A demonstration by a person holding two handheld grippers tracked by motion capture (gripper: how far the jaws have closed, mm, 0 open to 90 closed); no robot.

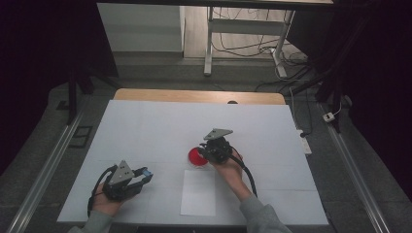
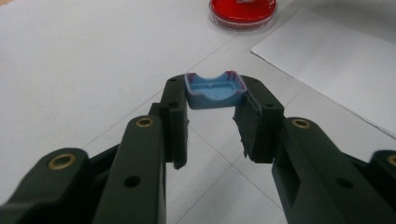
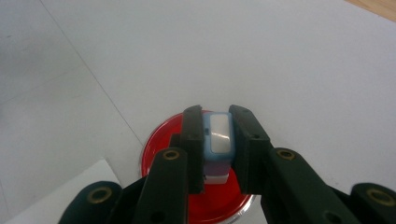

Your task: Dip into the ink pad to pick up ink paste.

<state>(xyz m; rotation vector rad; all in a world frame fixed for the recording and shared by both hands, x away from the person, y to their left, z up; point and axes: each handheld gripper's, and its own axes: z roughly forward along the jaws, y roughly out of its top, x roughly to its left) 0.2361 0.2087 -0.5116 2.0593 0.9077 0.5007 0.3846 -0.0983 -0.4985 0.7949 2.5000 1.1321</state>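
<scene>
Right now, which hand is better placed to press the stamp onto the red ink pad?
The right. Its gripper already holds the stamp directly over the red ink pad, while the left gripper holds only the blue cap, off to the side.

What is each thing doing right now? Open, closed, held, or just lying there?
Left gripper: shut on the blue cap.
Right gripper: shut on the blue stamp, over the red dish.
Red dish: resting on the table, open.
White paper: lying flat, untouched.
</scene>
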